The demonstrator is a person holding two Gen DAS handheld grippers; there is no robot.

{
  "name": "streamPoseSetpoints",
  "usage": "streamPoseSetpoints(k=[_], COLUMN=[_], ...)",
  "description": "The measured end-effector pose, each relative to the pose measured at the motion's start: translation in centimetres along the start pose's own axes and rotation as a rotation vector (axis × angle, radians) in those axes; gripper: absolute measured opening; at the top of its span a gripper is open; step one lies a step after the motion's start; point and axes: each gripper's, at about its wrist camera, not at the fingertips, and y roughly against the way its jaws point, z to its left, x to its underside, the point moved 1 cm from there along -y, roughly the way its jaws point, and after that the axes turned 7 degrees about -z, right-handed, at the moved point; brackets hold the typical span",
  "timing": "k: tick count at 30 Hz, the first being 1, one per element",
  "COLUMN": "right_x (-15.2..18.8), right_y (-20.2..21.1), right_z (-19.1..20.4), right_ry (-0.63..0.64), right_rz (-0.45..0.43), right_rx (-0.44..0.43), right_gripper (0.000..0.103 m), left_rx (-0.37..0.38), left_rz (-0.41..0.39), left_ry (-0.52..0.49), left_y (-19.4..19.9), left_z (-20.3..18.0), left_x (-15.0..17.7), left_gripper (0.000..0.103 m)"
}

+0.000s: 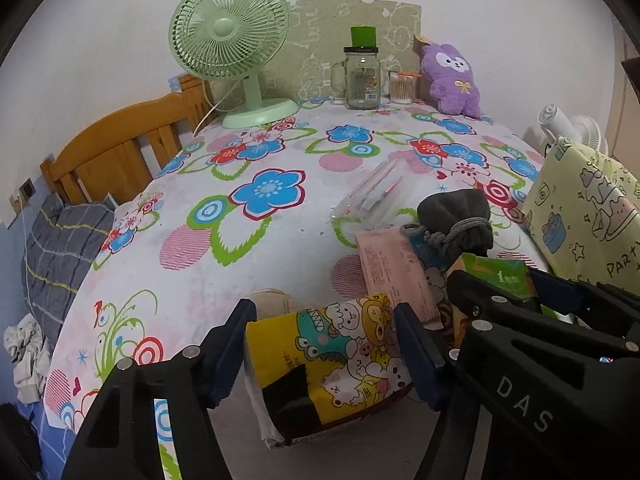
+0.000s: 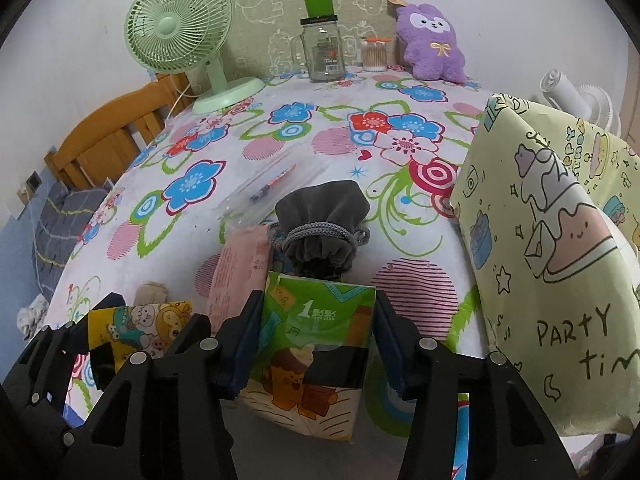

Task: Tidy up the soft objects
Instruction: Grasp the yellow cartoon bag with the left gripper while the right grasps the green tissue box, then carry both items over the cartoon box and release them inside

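Ahead of both pairs of tongs spreads the flowered bedsheet (image 2: 304, 152), and off to the right of the right tongs stands the largest soft thing, a pale yellow cartoon-print bag (image 2: 560, 240) with its open top leaning towards the middle; on the task sentence alone, it looks the likeliest place for the small packs to go. Far ahead, against the wall, sit a purple plush toy (image 2: 434, 42), a green fan (image 2: 180, 28) and a glass jar (image 2: 324, 50), all well apart from the tongs. Just beyond the right tongs' tips lies a grey drawstring pouch (image 2: 320, 220), with a pink tissue pack (image 2: 240, 272) to its left and a clear sleeve of pens (image 2: 264, 196) further on. The right gripper (image 2: 316, 344) is closed partway on a green tissue pack (image 2: 320, 344), both fingers pressing its sides, the pack's long axis running straight out along the fingers. The left gripper (image 1: 324, 344) likewise clamps a yellow cartoon tissue pack (image 1: 332, 360) across its short side, long axis pointing forward. The two grippers sit side by side, nearly touching. The relation that matters is that the bag lies to the right, so the right tongs are nearer and the left pack would have to cross behind or over them.
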Motion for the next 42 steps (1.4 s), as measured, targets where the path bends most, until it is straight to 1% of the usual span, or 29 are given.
streamPoseSetpoints(k=[12, 22, 26, 42], right_x=[-1.9, -4.0, -5.0, -7.7], right_y=[2.8, 6.6, 8.1, 12.0], right_z=[0.1, 0.0, -0.5, -2.7], right_ry=[-0.001, 0.016, 0.010, 0.005], right_rz=[-0.064, -0.144, -0.166, -0.244], right_rx=[-0.003, 0.005, 0.016, 0.006], right_gripper=[0.055, 0.056, 0.056, 0.056], left_rx=[0.002, 0.018, 0.039, 0.035], left_rz=[-0.058, -0.125, -0.128, -0.191], left_ry=[0.009, 0.011, 0.018, -0.003], left_y=[2.2, 5.2, 6.1, 9.1], left_z=[-0.4, -1.4, -1.9, -4.4], left_x=[-2.1, -4.7, -5.8, -9.0], left_gripper=[0.071, 0.071, 0.071, 0.071])
